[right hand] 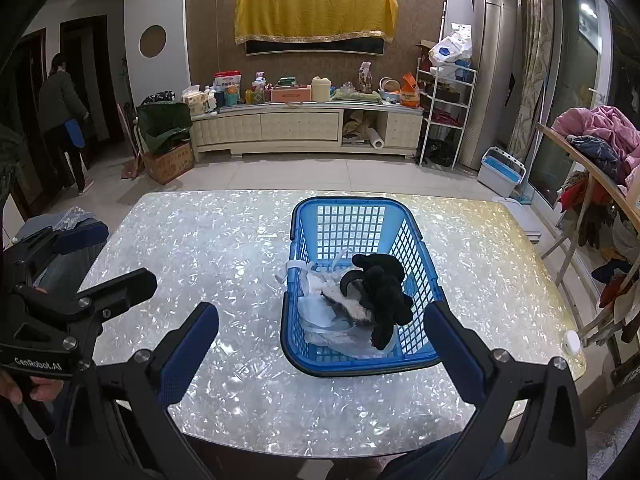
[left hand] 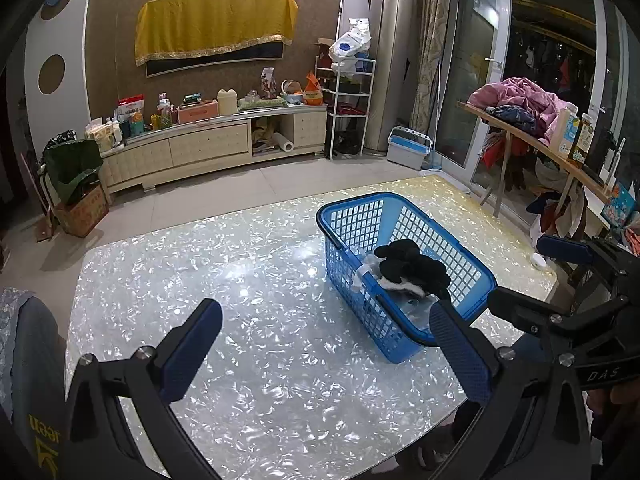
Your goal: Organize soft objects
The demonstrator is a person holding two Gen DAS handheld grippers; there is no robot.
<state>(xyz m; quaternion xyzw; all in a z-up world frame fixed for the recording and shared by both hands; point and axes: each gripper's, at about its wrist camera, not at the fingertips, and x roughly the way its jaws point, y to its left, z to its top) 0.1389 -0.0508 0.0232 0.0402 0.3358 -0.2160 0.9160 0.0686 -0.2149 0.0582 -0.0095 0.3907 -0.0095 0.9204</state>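
Observation:
A blue plastic basket [left hand: 352,216] [right hand: 340,204] stands on the shiny pearl-patterned table [left hand: 240,280] [right hand: 220,240]. Inside it lie a black soft item [left hand: 412,264] [right hand: 384,288], a black-and-white furry piece and a white plastic bag [right hand: 340,328]. My left gripper [left hand: 326,344] is open and empty, held above the table just left of the basket's near corner. My right gripper [right hand: 322,344] is open and empty, above the basket's near rim. Each gripper shows at the edge of the other's view, the right one [left hand: 560,280] and the left one [right hand: 88,264].
A small white round object [right hand: 571,340] [left hand: 538,261] sits at the table's right edge. A wooden rack with piled clothes [left hand: 528,104] stands to the right. A TV cabinet [right hand: 304,128] lines the far wall. A person [right hand: 64,120] stands at the far left doorway.

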